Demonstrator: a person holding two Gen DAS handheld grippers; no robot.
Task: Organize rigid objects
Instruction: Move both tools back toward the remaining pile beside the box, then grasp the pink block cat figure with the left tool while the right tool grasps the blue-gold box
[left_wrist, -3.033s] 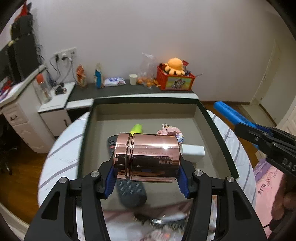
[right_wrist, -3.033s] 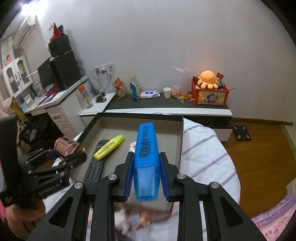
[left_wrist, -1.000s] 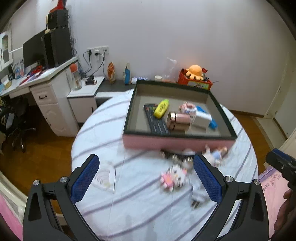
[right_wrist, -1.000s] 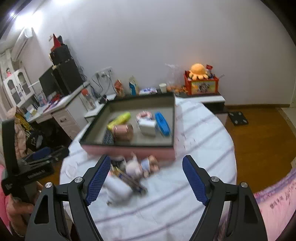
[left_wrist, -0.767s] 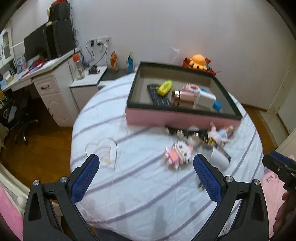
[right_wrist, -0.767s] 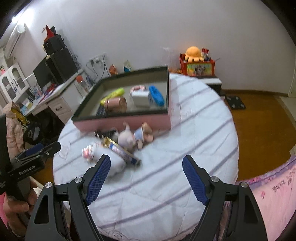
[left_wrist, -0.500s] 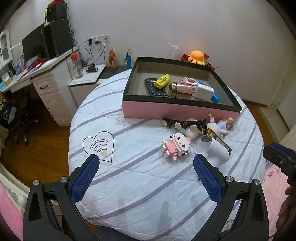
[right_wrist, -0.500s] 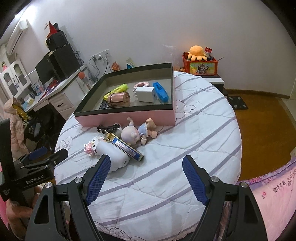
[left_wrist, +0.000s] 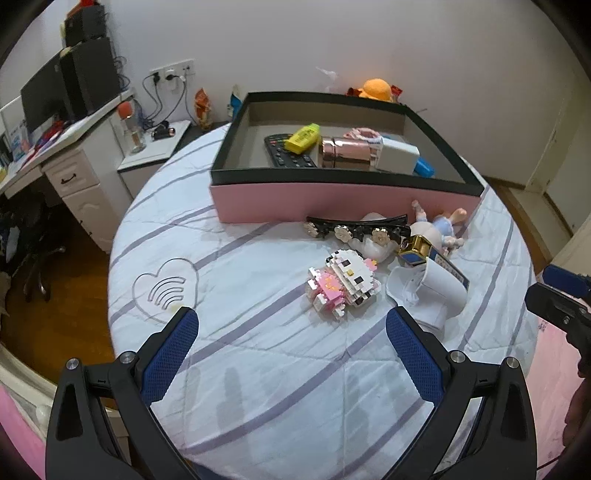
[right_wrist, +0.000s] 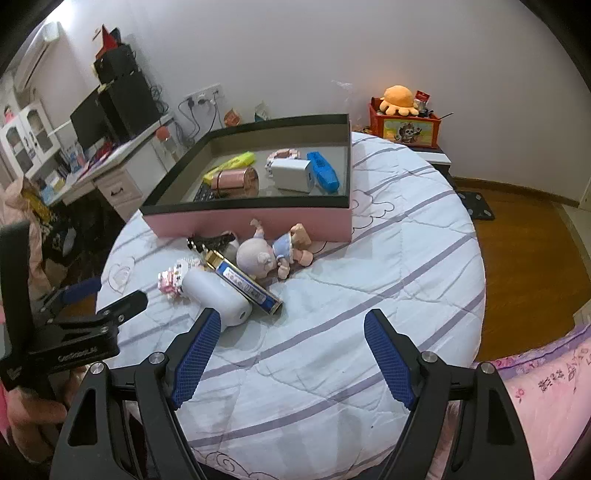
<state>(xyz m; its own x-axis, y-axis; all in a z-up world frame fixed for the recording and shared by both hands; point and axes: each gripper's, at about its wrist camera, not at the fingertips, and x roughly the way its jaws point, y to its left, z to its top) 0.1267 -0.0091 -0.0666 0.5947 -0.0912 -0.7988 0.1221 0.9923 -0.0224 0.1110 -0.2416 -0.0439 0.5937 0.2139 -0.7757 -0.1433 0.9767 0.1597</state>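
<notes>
A pink box (left_wrist: 332, 195) (right_wrist: 207, 221) stands at the far side of the round bed. In it lie a rose-gold jar (left_wrist: 345, 153) (right_wrist: 236, 181), a yellow highlighter (left_wrist: 303, 137), a black remote (left_wrist: 284, 155), a white block (left_wrist: 397, 158) (right_wrist: 291, 173) and a blue highlighter (right_wrist: 323, 171). In front of the box lie a pink-white brick cat (left_wrist: 343, 282), a flowered hair clip (left_wrist: 354, 229), a doll (right_wrist: 271, 254), a blue-gold tube (right_wrist: 243, 282) and a white cylinder (right_wrist: 218, 297). My left gripper (left_wrist: 291, 347) and right gripper (right_wrist: 293, 345) are open and empty, well back from them.
The bed cover (left_wrist: 258, 369) is white with purple stripes. A desk with a monitor (left_wrist: 55, 96) stands at the left. A low shelf with a red toy crate (right_wrist: 404, 123) runs behind the bed. Wooden floor (right_wrist: 524, 236) lies to the right.
Both grippers let go of the jar and the blue highlighter into the box, opened, and drew back and up. Over the last half second they barely moved.
</notes>
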